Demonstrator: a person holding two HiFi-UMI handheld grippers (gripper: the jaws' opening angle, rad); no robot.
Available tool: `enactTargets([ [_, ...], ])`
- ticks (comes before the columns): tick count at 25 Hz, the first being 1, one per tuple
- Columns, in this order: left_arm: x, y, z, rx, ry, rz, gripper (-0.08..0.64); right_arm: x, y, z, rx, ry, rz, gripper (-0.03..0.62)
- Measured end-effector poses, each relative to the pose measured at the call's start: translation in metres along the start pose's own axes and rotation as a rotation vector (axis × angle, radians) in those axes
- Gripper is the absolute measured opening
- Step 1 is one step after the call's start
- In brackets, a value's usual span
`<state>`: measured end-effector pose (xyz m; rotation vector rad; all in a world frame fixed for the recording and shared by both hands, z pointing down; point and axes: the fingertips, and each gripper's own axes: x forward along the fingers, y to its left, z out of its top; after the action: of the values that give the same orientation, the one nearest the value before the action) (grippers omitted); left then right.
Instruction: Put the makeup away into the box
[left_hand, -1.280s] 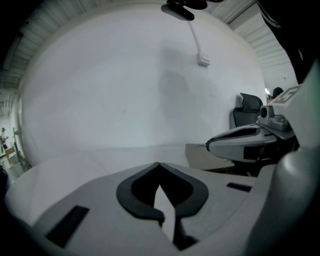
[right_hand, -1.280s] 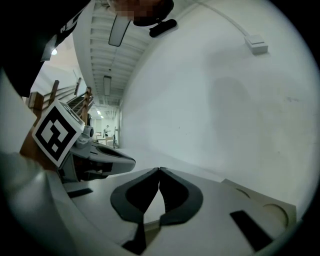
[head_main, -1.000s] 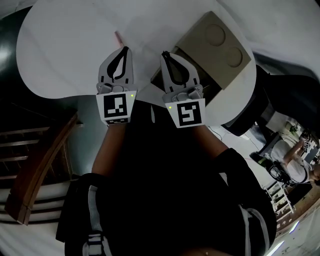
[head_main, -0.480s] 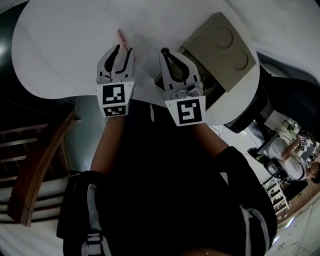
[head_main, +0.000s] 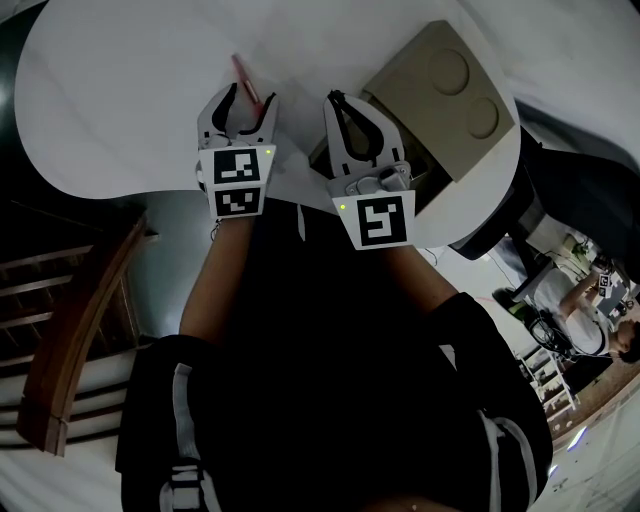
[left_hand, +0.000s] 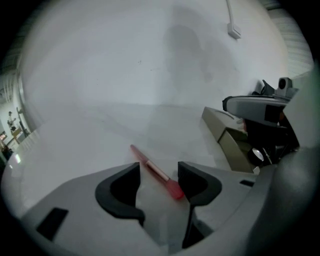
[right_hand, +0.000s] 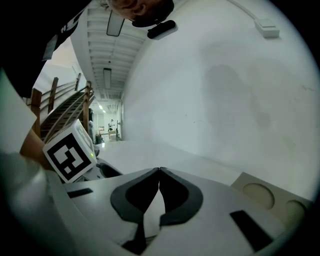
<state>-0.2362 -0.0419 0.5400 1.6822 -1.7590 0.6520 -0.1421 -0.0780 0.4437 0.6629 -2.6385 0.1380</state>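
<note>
Pink on white: a slim makeup brush (left_hand: 150, 164) flat on the pale desk (head_main: 120, 90), out in the open and not yet in the cardboard box (head_main: 440, 90). Box open toward the desk's right edge, lid flap with two round marks folded back, contents too dim to list. By the look of things, the task unfinished for this piece at least: no grip, no lift, no carry across to the box so far, all of that apparently to come.

Left tool (left_hand: 159, 167) poised low over the brush, jaws just opened and now spread wide. Brush slantwise in the gap between them, bristle end just beside the right-hand pad, handle running away up and to the left in the left gripper view. Squeezed by neither pad; contact with that nearer pad impossible to settle.

Right tool (right_hand: 159, 169) idle beside the box's near corner, jaws pressed together tip to tip, nothing between them, nothing carried.
</note>
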Motion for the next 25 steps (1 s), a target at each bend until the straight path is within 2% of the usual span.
enactTargets([
  [8, -0.001, -0.005, 0.0, 0.066, 0.01, -0.04, 0.152, -0.008, -0.004, 0.001, 0.009, -0.008, -0.025, 0.021],
  [11, -0.001, -0.011, -0.001, 0.088, 0.02, -0.062, 0.059, -0.012, -0.004, 0.001, 0.008, -0.013, -0.032, 0.022],
  [12, -0.001, -0.013, -0.002, 0.092, 0.022, -0.062, 0.051, -0.014, -0.004, 0.002, 0.007, -0.017, -0.034, 0.021],
  [18, -0.004, -0.017, -0.003, 0.072, 0.023, -0.063, 0.049, -0.03, -0.007, 0.004, 0.006, -0.037, -0.053, 0.021],
  [25, -0.028, -0.029, 0.014, 0.093, -0.041, -0.074, 0.048, -0.053, -0.004, 0.011, 0.005, -0.066, -0.086, 0.023],
])
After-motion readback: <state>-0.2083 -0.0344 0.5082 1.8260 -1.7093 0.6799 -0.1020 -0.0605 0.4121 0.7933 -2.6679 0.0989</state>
